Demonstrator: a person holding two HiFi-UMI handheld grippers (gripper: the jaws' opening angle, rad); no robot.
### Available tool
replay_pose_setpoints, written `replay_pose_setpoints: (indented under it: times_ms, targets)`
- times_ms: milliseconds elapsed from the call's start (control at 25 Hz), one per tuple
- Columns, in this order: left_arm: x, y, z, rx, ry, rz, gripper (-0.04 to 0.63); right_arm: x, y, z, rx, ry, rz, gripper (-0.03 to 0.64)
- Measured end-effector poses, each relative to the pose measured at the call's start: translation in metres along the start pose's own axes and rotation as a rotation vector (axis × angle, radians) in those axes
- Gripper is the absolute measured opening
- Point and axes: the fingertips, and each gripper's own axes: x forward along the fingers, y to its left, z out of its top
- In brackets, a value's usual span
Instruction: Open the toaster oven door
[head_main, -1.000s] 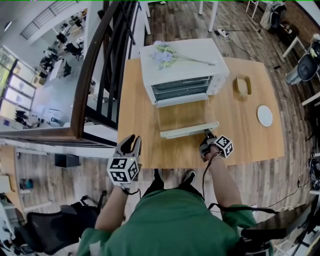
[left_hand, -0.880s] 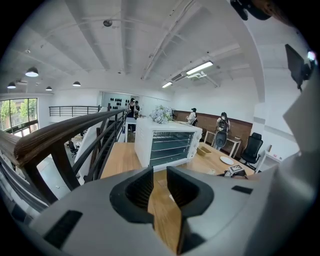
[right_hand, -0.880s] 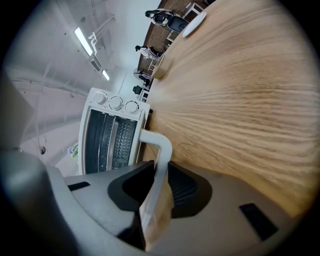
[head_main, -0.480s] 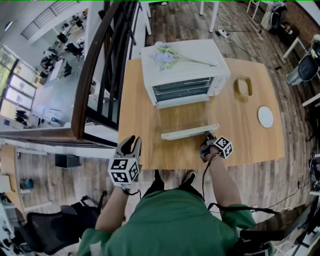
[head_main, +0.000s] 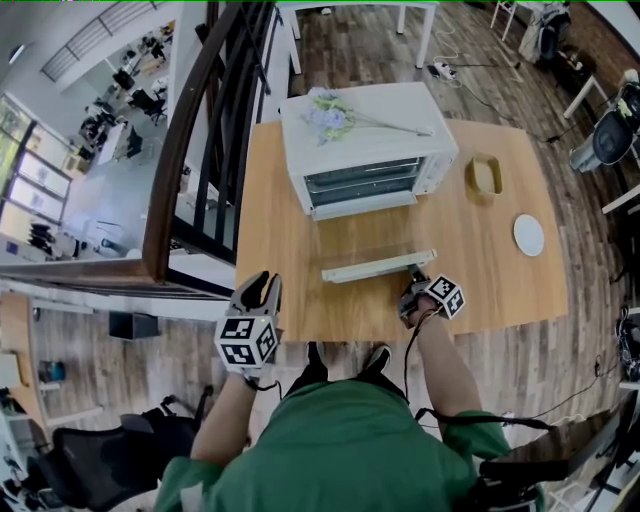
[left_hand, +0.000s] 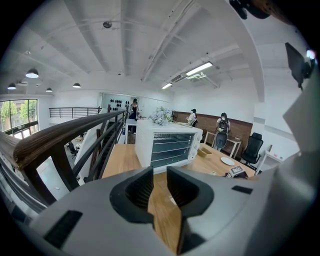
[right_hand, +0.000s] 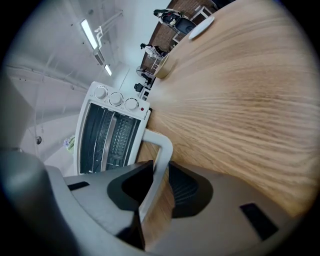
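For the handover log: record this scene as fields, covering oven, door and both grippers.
oven: white toaster oven on the wooden table, flowers on top
door: swung down, open
right gripper: jaws opening, door handle between them
left gripper: open, empty, held off the table's near edge

- Table (head_main: 280, 250): light wood, rectangular, set close beside a railing.
- Plate (head_main: 528, 235): white, round, near the table's right edge.
- Wooden ring (head_main: 485, 174): oval and hollow, lying behind the plate and apart from it.
- Flowers (head_main: 330, 112): pale sprig lying flat, stem pointing right.
- Handrail (head_main: 175, 160): dark wood on black bars, left of the table.
- Floor (head_main: 600, 300): dark wood planks.
- Power strip (head_main: 443, 66): on the floor behind the table.
- Office chair (head_main: 110, 460): black, lower left.
- Two people (left_hand: 221, 131): standing far off by a brown wall.
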Motion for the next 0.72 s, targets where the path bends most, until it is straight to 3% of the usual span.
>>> replay_pose_setpoints:
  times_ms: [480, 720]
  targets:
    - [0.014, -0.011, 0.003, 0.003, -0.007, -0.042, 0.095, -0.023, 0.003, 0.012, -0.014, -0.041, -0.011, 0.107]
    - [0.022, -0.020, 0.011, 0.004, -0.020, -0.067, 0.095, -0.038, 0.068, 0.018, -0.122, -0.042, 0.117, 0.070]
